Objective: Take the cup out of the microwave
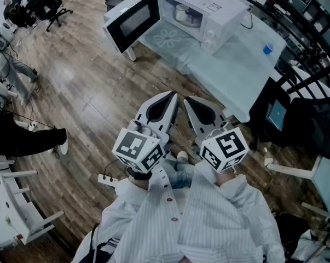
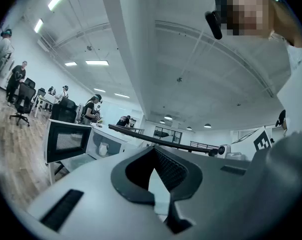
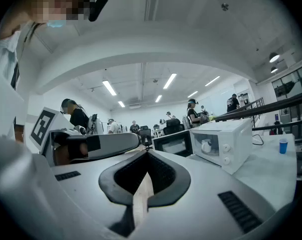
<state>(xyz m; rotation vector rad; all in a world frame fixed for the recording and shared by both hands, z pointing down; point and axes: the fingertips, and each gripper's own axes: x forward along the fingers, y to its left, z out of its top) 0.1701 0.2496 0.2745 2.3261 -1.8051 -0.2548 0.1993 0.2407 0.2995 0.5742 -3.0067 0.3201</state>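
Only dimly, the cup (image 1: 181,13) shows inside the microwave (image 1: 222,9).

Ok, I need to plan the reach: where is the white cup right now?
Head view, top centre: the small white cup sits inside the open white microwave oven on the pale table, to the right of its swung-open door.

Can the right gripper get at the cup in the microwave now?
Probably, after stepping closer: the microwave door hangs open and nothing stands before the cup, but the right gripper is well short of it, jaws shut.
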